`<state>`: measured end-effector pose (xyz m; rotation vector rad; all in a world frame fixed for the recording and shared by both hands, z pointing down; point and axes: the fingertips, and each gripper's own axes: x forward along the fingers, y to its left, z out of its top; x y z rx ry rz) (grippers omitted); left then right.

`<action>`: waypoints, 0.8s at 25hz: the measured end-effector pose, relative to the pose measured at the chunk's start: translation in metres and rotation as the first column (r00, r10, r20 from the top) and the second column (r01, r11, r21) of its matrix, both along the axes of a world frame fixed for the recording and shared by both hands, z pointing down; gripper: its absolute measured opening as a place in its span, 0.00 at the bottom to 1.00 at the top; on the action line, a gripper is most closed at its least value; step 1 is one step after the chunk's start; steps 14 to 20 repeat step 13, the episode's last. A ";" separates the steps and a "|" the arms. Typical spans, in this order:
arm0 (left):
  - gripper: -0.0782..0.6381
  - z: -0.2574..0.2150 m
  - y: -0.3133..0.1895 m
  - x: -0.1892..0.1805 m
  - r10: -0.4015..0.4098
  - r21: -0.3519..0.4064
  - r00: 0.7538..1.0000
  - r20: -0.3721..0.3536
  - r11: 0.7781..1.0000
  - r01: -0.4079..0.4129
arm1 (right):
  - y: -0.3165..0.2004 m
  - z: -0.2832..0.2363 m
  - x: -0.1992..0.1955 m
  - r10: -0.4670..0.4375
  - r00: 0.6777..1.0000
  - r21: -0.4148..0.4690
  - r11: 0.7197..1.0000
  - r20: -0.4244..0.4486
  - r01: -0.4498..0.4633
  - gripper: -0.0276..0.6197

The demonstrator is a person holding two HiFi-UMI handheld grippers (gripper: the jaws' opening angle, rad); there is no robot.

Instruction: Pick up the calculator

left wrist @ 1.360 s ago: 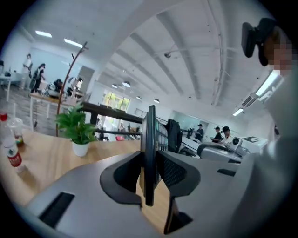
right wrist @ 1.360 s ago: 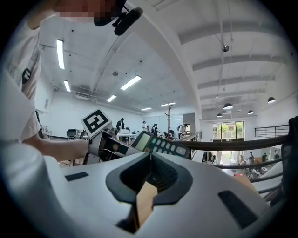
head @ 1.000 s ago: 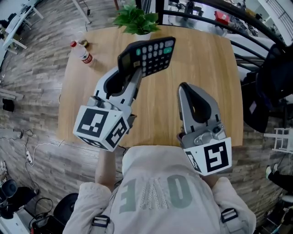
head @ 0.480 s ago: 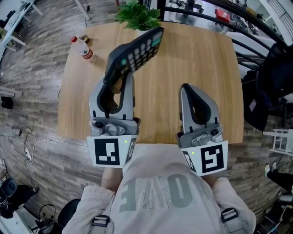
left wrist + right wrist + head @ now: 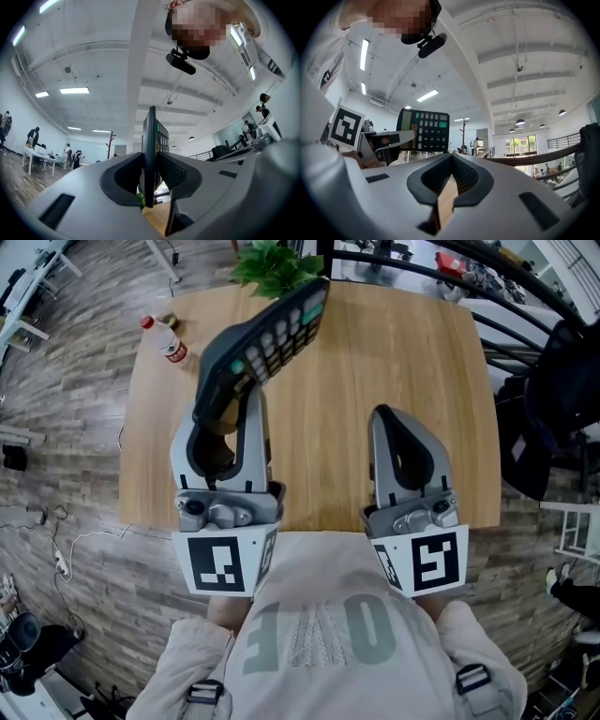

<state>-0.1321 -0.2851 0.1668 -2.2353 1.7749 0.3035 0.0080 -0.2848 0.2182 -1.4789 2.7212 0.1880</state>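
Note:
The black calculator (image 5: pixel 267 338) hangs in the air over the wooden table (image 5: pixel 403 352), tilted with its keys facing left. My left gripper (image 5: pixel 225 407) is shut on its near end; in the left gripper view the calculator (image 5: pixel 151 150) stands edge-on between the pads. My right gripper (image 5: pixel 382 418) hovers at the table's near right, shut with nothing in it. From the right gripper view the calculator (image 5: pixel 424 131) shows its key face, up and to the left of the closed right gripper (image 5: pixel 451 158).
A potted green plant (image 5: pixel 277 263) stands at the table's far edge, just beyond the calculator. A small bottle with a red cap (image 5: pixel 167 341) lies at the far left corner. Dark chairs and railings stand to the right of the table.
My left gripper has drawn back toward the person, risen and rolled, so the calculator went from facing up to tilted on edge. The right gripper has stayed put.

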 end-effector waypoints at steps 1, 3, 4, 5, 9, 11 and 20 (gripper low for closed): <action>0.27 -0.001 -0.001 0.001 0.002 0.001 1.000 0.001 1.000 -0.002 | -0.001 0.000 0.001 0.003 1.000 -0.001 1.000 -0.001 -0.003 0.07; 0.27 -0.001 -0.003 0.002 0.003 0.003 1.000 0.009 1.000 -0.003 | -0.003 0.001 0.002 0.009 1.000 -0.004 1.000 -0.002 -0.009 0.07; 0.27 -0.001 -0.003 0.002 0.004 0.004 1.000 0.013 1.000 -0.004 | -0.005 0.002 0.002 0.011 1.000 -0.006 1.000 -0.004 -0.011 0.07; 0.27 -0.001 -0.004 0.003 0.008 0.003 1.000 0.010 1.000 -0.008 | -0.006 0.002 0.002 0.012 1.000 -0.007 1.000 -0.006 -0.012 0.07; 0.27 0.002 -0.005 0.004 0.043 -0.011 0.998 -0.050 0.999 -0.043 | -0.005 0.004 0.002 0.012 1.000 -0.006 1.000 -0.012 -0.012 0.07; 0.27 0.003 -0.004 0.003 0.044 -0.016 0.997 -0.063 0.999 -0.045 | -0.004 0.005 0.002 0.009 1.000 -0.003 1.000 -0.018 -0.009 0.07; 0.27 0.003 -0.004 0.003 0.039 -0.019 0.997 -0.063 0.999 -0.040 | -0.004 0.005 0.002 0.008 1.000 -0.001 1.000 -0.026 -0.008 0.07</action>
